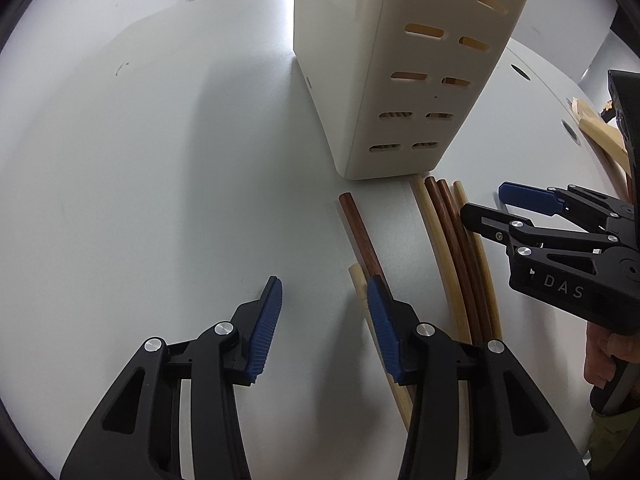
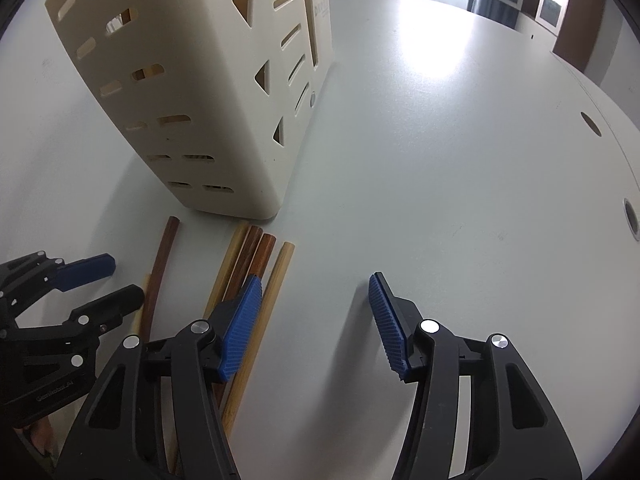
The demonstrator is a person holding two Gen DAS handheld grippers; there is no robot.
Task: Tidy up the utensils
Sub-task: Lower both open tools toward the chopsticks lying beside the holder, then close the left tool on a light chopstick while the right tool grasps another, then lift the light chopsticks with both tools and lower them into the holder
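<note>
**Chopsticks wait on the table, both grippers empty**

The chopsticks lie flat on the white table (image 2: 440, 140), just in front of the cream utensil holder (image 2: 192, 92). Four of them form a tight bundle (image 2: 256, 256), two pale and two dark brown, touching side by side. A separate dark chopstick (image 1: 360, 232) lies a little to the left, with a pale chopstick (image 1: 360, 284) beside it.

The left gripper (image 1: 326, 320) has its jaws spread wide and holds nothing; its right finger is over the separate pair. The right gripper (image 2: 316, 316) is also spread and empty, its left finger above the bundle.

I judge these sticks are light, thin and stiff, with a smooth surface, so they can roll or slip. It seems better to pinch one near its middle, across its width, so it stays balanced when it is lifted toward the holder's top opening.
</note>
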